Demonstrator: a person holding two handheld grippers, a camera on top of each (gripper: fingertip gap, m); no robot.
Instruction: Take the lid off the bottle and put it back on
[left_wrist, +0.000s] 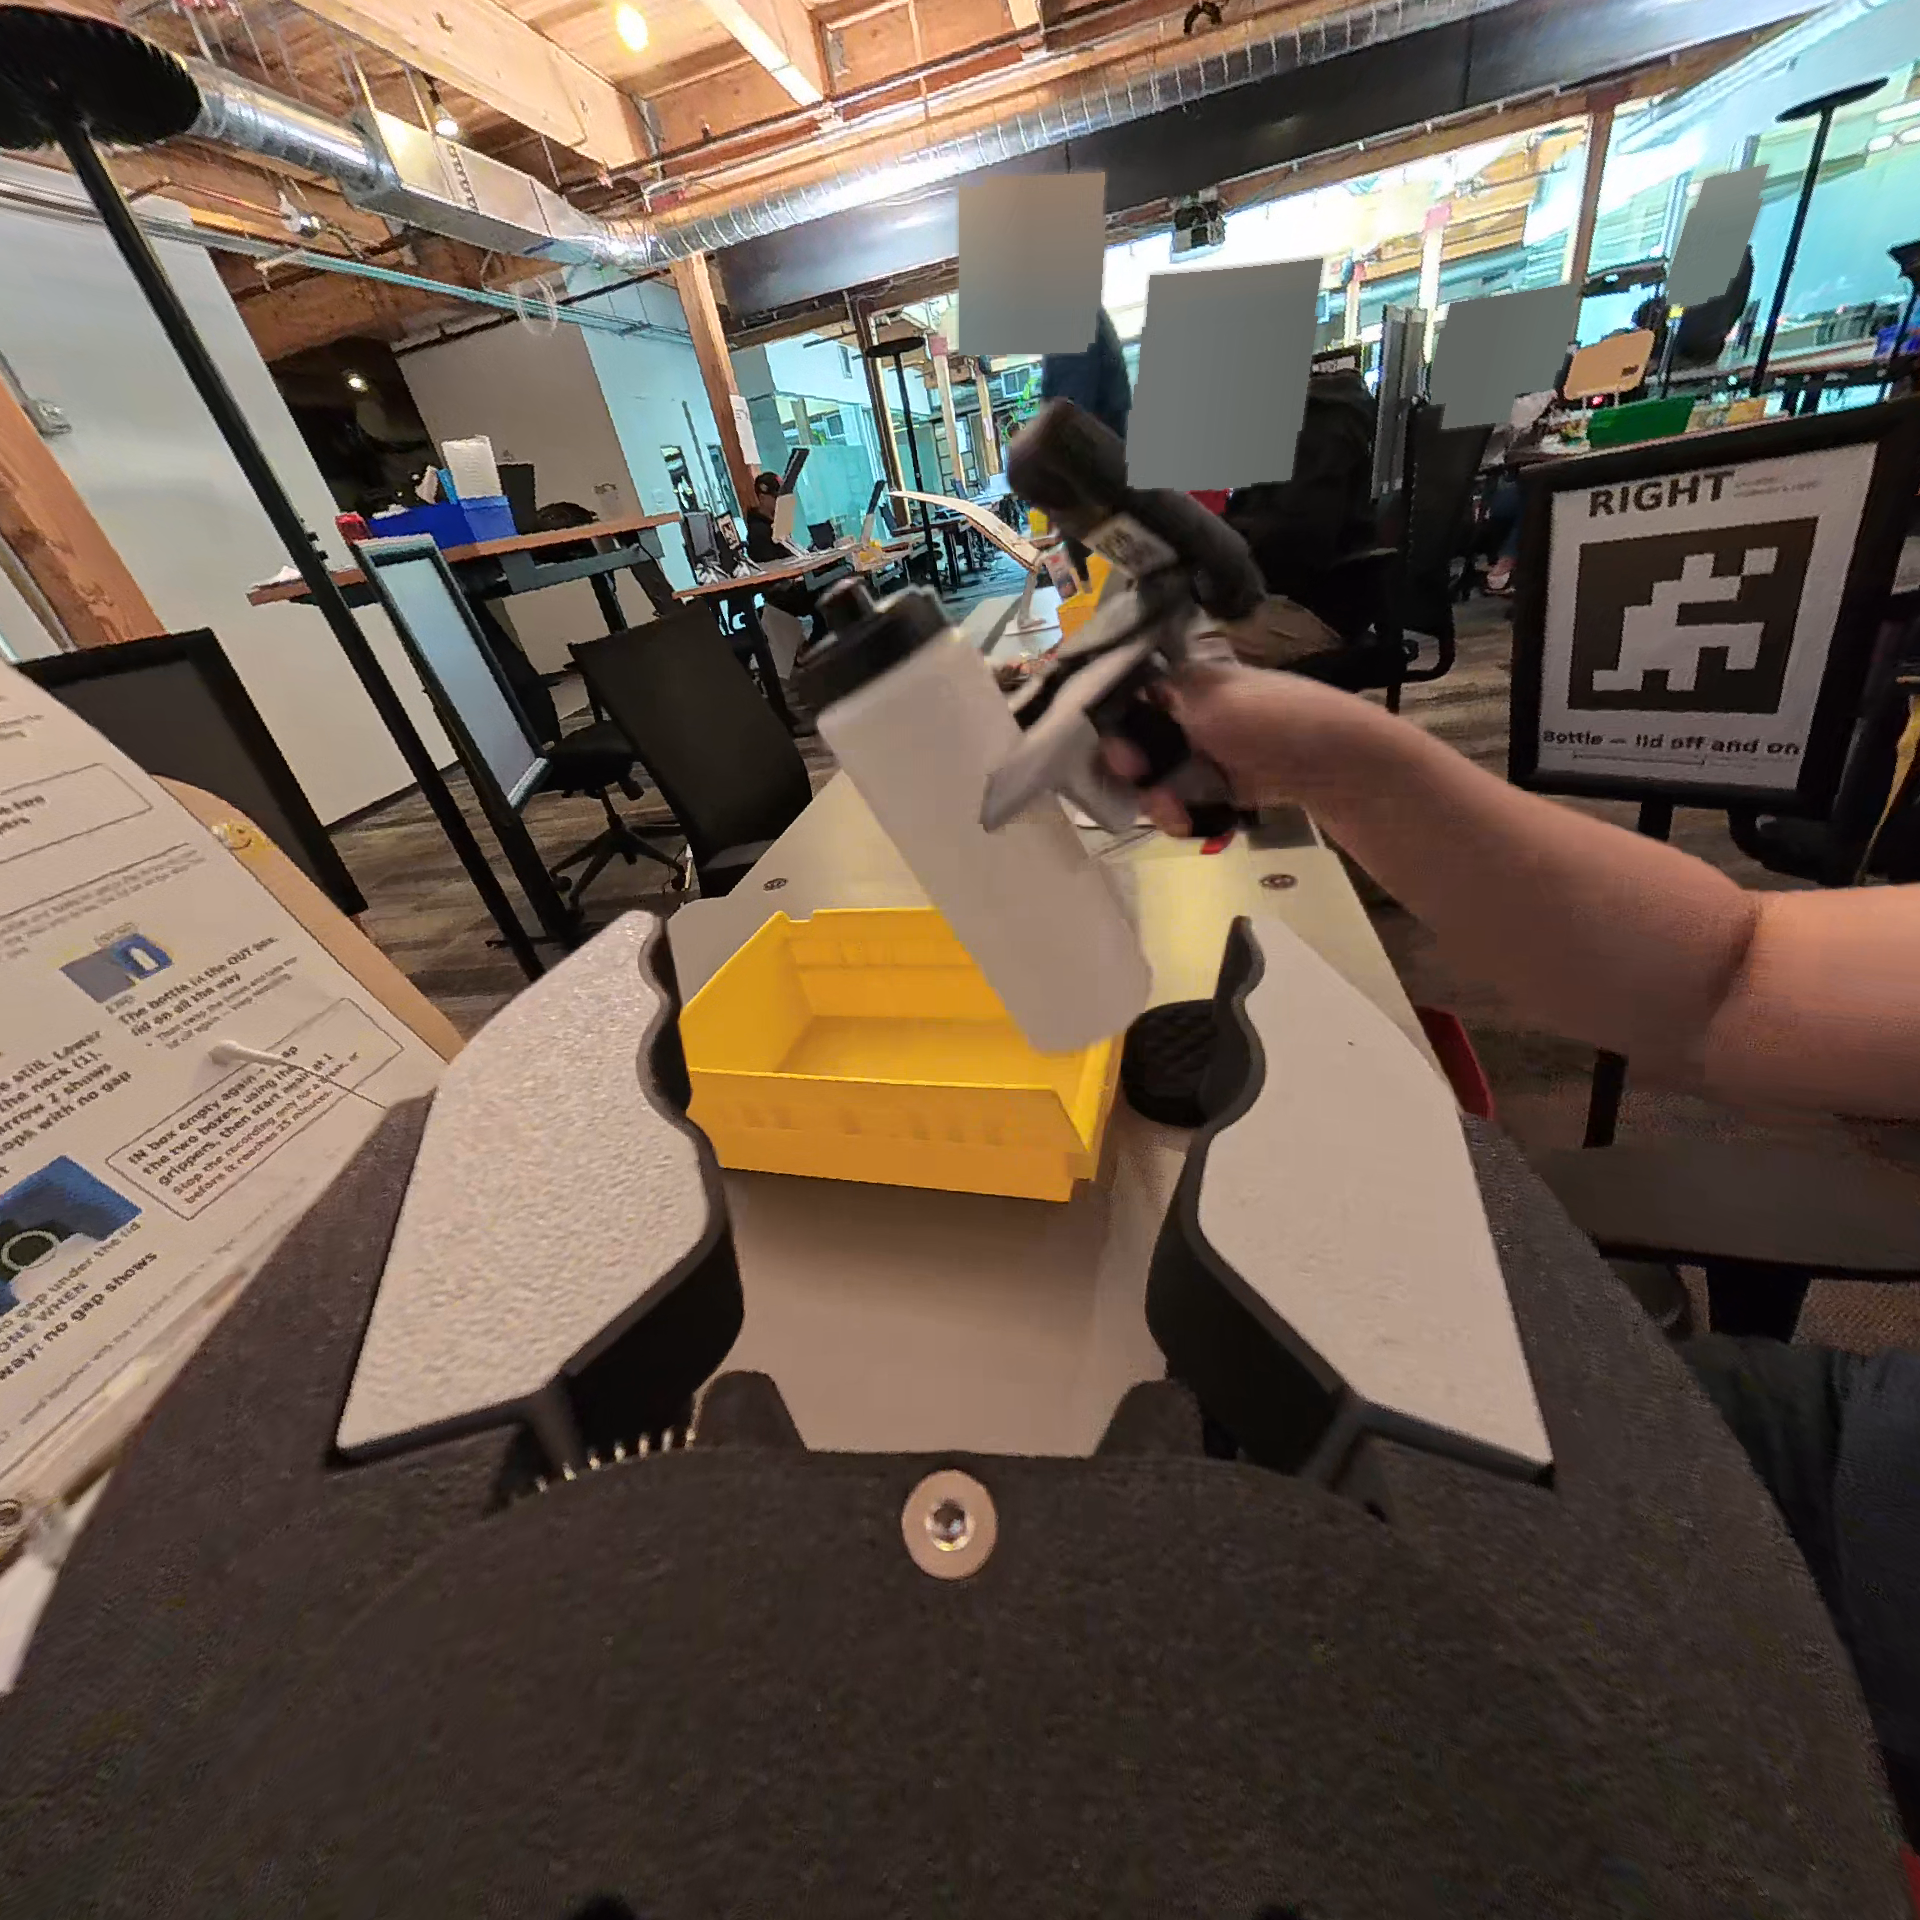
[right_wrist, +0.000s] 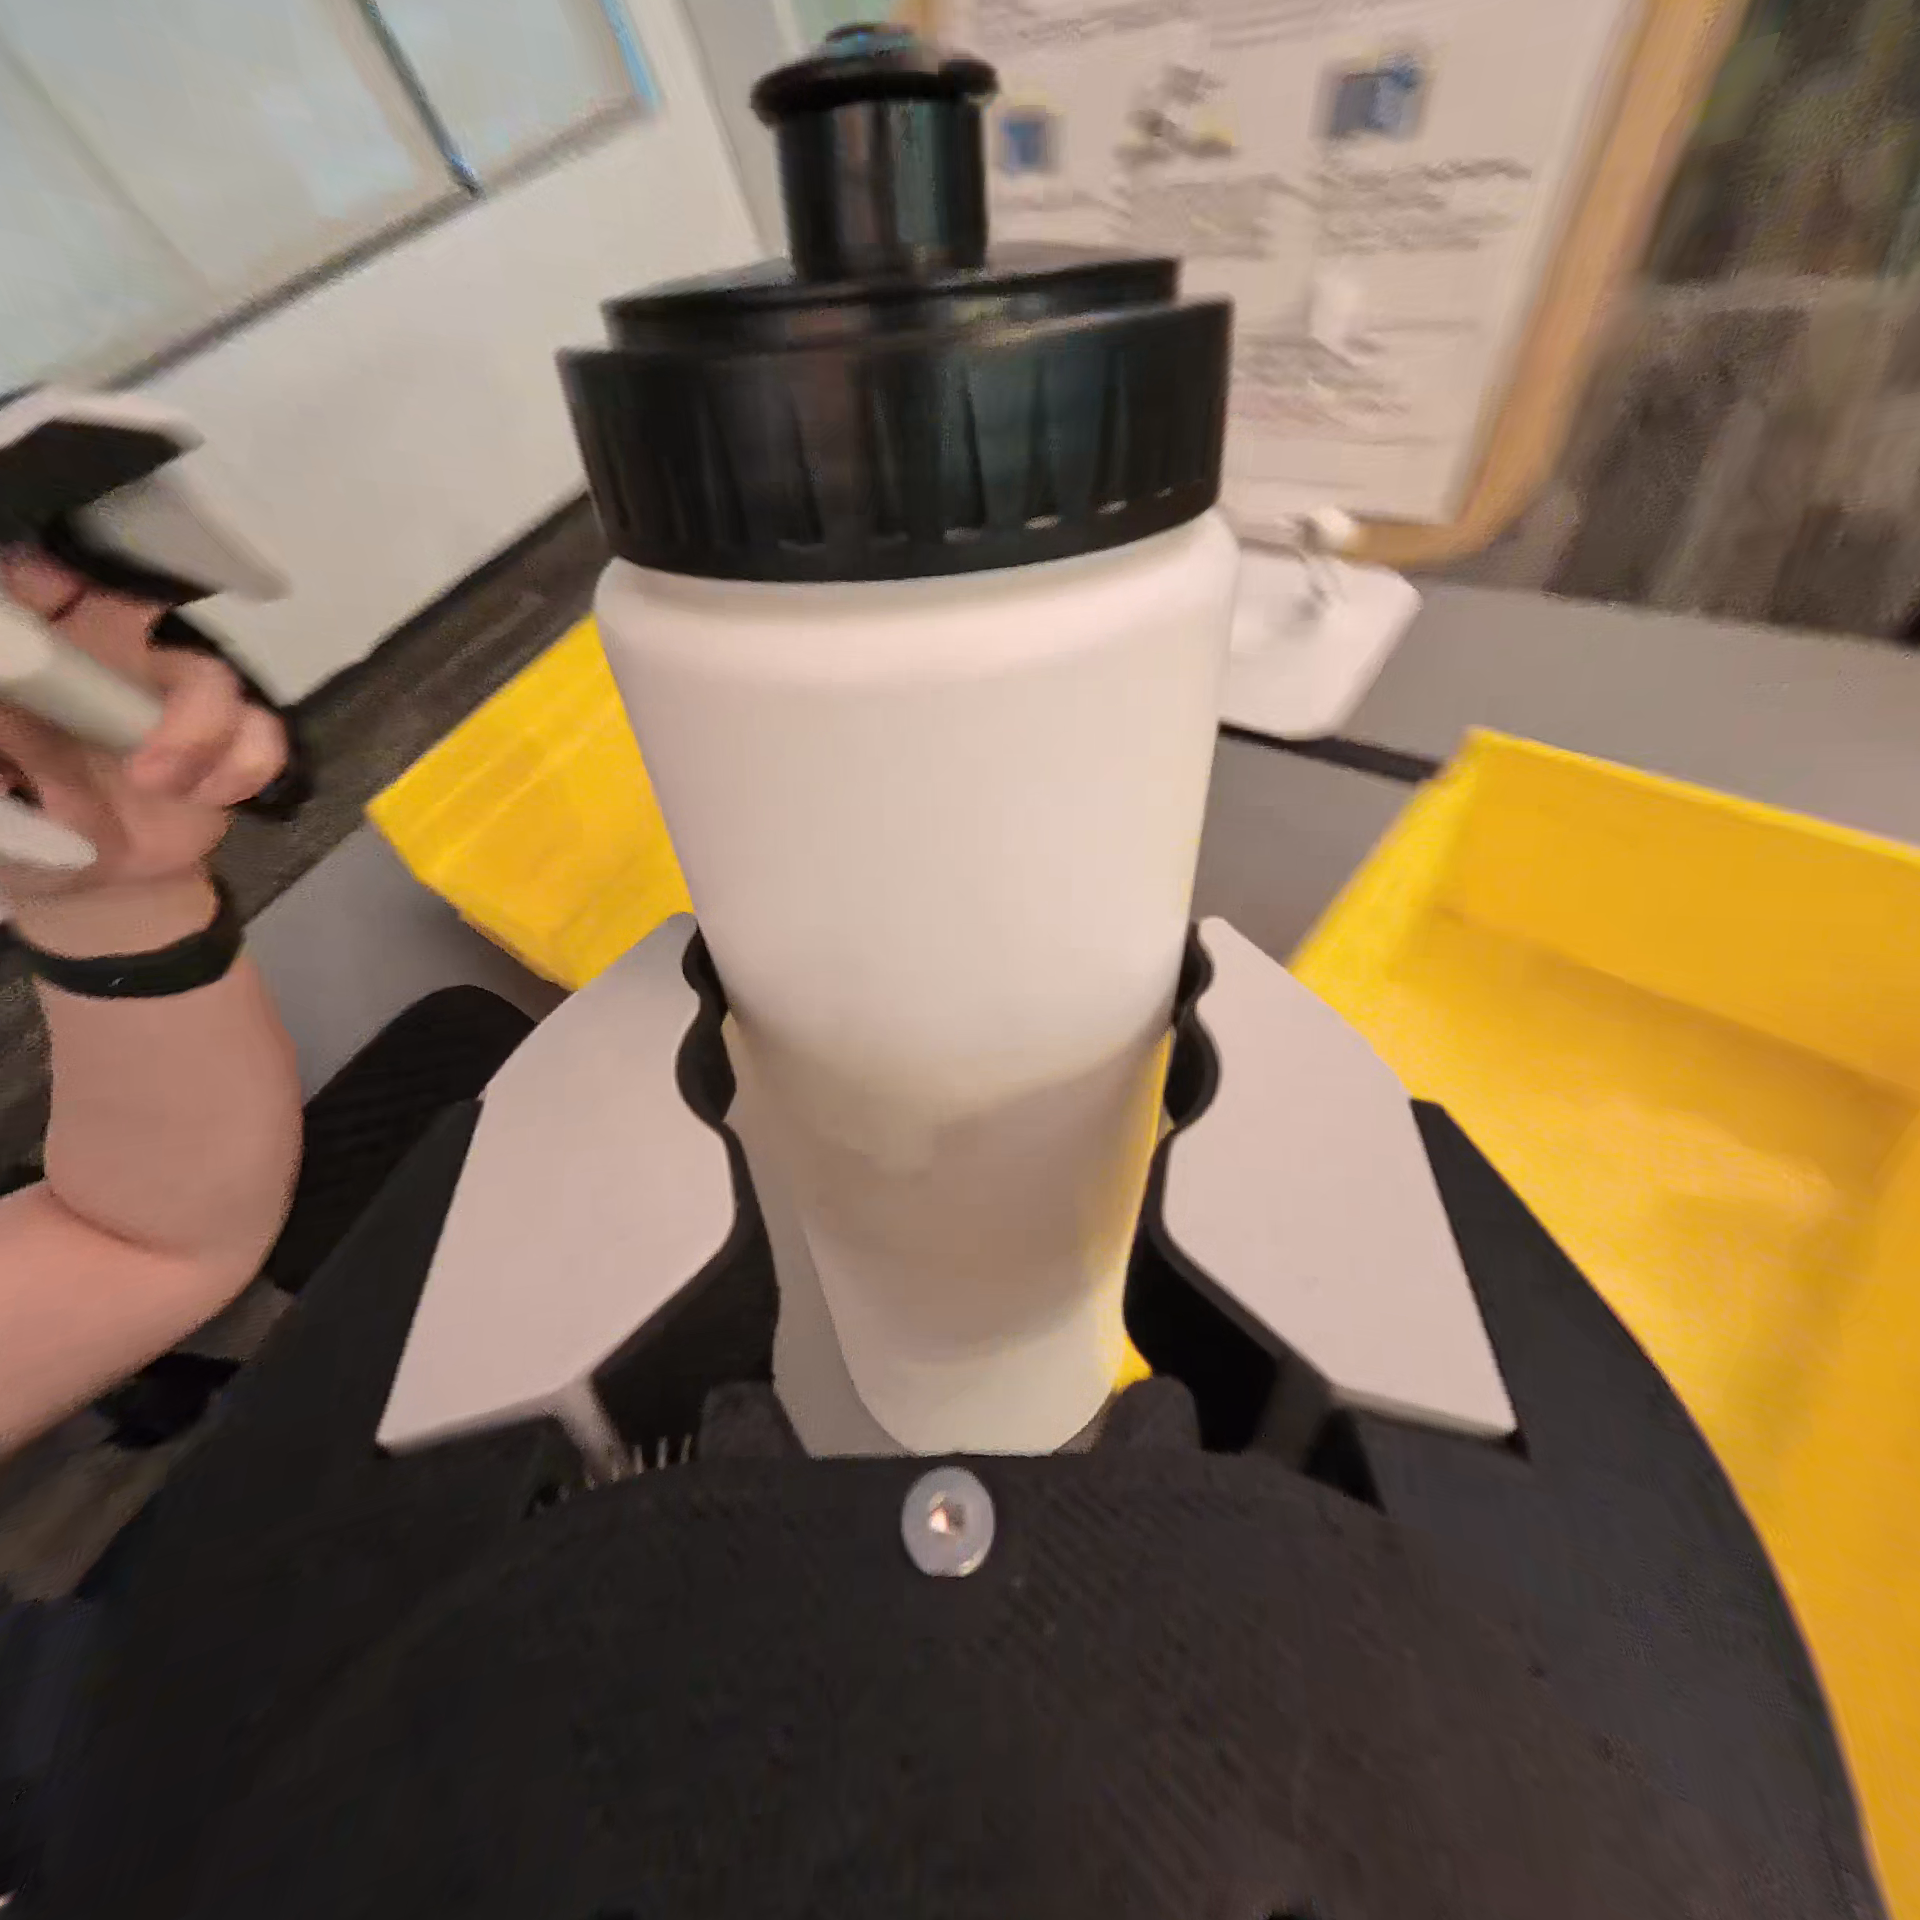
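A white bottle (right_wrist: 914, 883) with a black ribbed lid (right_wrist: 894, 436) and spout is held in my right gripper (right_wrist: 945, 1049), whose jaws are shut on its lower body. The lid sits on the bottle. In the left wrist view the bottle (left_wrist: 966, 831) hangs tilted in the air above a yellow bin (left_wrist: 883, 1070), with its lid (left_wrist: 873, 634) pointing up and left, gripped by the right gripper (left_wrist: 1039, 769) in a person's hand. My left gripper (left_wrist: 956, 997) is open and empty, below and in front of the bottle.
A second yellow bin (right_wrist: 1621, 1039) lies to the right in the right wrist view. A black round object (left_wrist: 1174, 1060) sits on the grey table (left_wrist: 935, 1299) right of the bin. An instruction sheet (left_wrist: 135, 1039) stands at left, a framed sign (left_wrist: 1694, 613) at right.
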